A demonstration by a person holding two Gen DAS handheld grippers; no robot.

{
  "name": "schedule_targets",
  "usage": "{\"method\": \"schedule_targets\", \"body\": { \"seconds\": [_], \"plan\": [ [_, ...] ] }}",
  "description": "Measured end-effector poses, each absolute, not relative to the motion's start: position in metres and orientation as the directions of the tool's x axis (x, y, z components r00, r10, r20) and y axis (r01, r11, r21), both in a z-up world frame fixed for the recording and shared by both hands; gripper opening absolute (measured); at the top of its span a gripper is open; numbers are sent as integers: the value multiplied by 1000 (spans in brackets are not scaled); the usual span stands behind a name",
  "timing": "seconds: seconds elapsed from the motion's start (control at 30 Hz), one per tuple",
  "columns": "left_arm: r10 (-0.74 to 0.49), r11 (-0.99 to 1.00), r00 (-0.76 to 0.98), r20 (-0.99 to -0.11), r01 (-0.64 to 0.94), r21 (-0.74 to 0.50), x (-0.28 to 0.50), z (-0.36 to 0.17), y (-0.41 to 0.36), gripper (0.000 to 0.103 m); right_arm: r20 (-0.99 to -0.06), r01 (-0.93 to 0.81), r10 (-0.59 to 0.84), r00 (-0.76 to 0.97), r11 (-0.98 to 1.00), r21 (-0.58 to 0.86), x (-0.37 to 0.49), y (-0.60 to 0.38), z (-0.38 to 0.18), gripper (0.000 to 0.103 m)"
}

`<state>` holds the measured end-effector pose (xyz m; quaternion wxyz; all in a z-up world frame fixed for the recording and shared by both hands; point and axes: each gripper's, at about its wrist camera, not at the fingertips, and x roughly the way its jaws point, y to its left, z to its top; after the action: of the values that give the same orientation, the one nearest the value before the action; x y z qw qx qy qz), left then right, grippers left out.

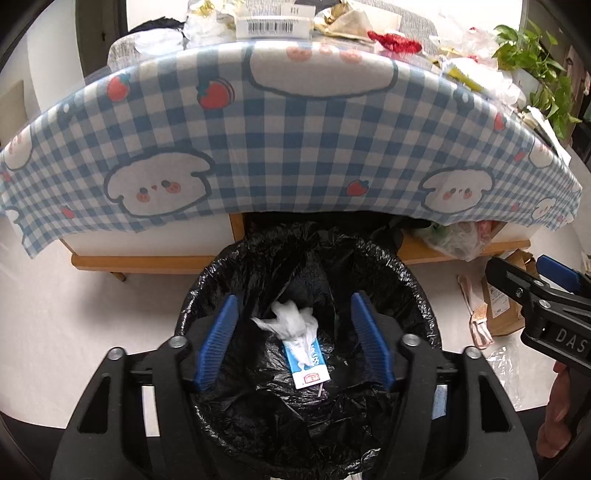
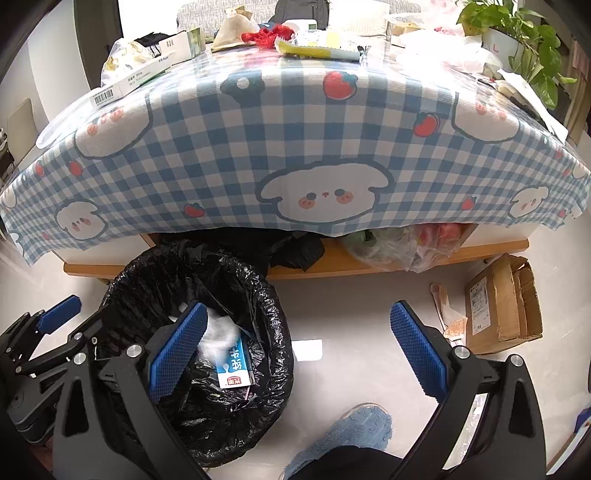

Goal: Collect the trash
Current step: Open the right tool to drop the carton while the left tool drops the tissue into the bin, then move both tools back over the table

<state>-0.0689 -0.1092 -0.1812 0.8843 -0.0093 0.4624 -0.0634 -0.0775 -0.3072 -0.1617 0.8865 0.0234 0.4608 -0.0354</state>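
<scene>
A bin lined with a black bag [image 1: 413, 295] stands on the floor in front of the table; it also shows in the right wrist view [image 2: 273, 306]. Inside lie a blue and white milk carton [image 1: 308, 363] [image 2: 234, 369] and a crumpled white tissue [image 1: 291, 321]. My left gripper [image 1: 297, 343] is open and empty, right above the bin. My right gripper [image 2: 299, 350] is open and empty, over the floor just right of the bin. More trash lies on the table: a white barcode box [image 2: 136, 79], a yellow wrapper [image 2: 314, 51], a red scrap [image 2: 267, 37].
The low table has a blue checked cloth [image 2: 295, 140] hanging over its front. Plastic bags [image 2: 399, 243] sit on its lower shelf. An open cardboard box [image 2: 498, 306] and a wrapper [image 2: 448, 314] lie on the floor at the right. A potted plant [image 2: 517, 33] stands at the table's right.
</scene>
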Motion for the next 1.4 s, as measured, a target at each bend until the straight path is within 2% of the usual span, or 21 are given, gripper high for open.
{"method": "schedule_targets", "body": {
  "seconds": [0.1, 0.17, 0.23, 0.4, 0.6, 1.03, 1.4],
  "plan": [
    [-112, 993, 583, -805, 95, -69, -71, -173, -106, 83, -812, 86, -42, 582, 996, 10, -78, -308, -154, 95],
    [-111, 993, 594, -797, 97, -66, -72, -167, -104, 84, -807, 87, -48, 589, 996, 4, -78, -308, -149, 95],
    [-109, 993, 601, -792, 93, -66, -74, -161, -100, 91, -801, 88, -50, 597, 996, 3, -79, -310, -144, 95],
    [-98, 995, 617, -781, 86, -56, -75, -145, -96, 97, -784, 95, -54, 619, 995, 6, -82, -314, -126, 95],
    [-115, 993, 623, -774, 99, -68, -75, -123, -90, 97, -763, 86, -59, 644, 996, -4, -84, -312, -101, 95],
    [-74, 997, 654, -752, 49, -56, -60, -76, -73, 97, -721, 83, -60, 690, 997, -3, -75, -306, -56, 95],
    [-65, 998, 657, -751, 27, -63, -22, -47, -48, 97, -709, 89, -73, 702, 996, -14, -43, -308, -32, 95]
  ]
}}
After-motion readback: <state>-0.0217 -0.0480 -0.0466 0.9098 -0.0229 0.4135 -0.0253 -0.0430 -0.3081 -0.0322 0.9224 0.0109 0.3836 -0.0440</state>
